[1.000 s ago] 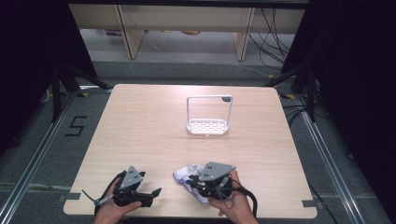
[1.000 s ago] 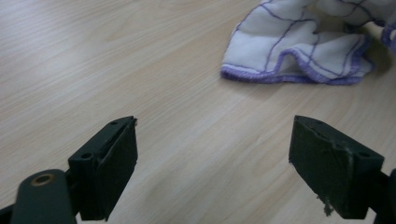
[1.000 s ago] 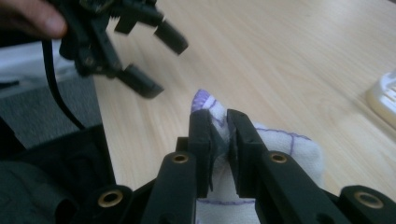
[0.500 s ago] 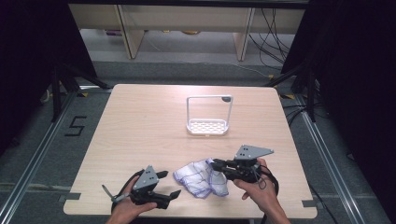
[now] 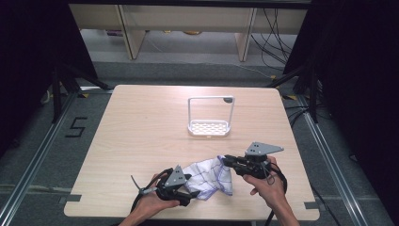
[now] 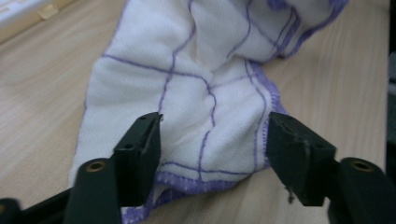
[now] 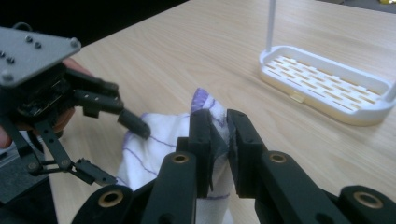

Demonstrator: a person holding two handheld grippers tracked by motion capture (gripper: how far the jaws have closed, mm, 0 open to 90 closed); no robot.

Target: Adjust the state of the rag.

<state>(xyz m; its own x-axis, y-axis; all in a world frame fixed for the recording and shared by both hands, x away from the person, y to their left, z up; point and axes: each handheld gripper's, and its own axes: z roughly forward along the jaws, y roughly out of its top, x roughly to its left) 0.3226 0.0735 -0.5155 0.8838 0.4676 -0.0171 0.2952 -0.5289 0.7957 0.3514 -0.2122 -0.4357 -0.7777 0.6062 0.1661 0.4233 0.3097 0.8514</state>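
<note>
Pale wooden table [image 5: 141, 136] stands on a grey floor with dark stands at either side and shelving beyond; in the high view a white rack [image 5: 210, 123] with a tall hoop handle sits just past the table's centre, towards twelve o'clock, well apart from the hands; the white cloth [image 5: 209, 176] with purple grid lines lies near the six o'clock edge, stretched between the two grippers; the left gripper [image 5: 187, 187] is at the cloth's eight o'clock end and the right gripper [image 5: 225, 160] at its two o'clock corner, that corner lifted off the wood. In the left gripper view the jaws stand apart over the cloth [image 6: 205, 93]; they have just been closing, the hemmed edge lies between them, and the pads seem not yet to press on it. In the right gripper view the jaws are nearly together and pinch a bunched fold of the cloth [image 7: 159, 140]; the left gripper [image 7: 123, 147] shows at nine o'clock with one fingertip over the fabric, and the rack [image 7: 327, 88] sits at two o'clock.
</note>
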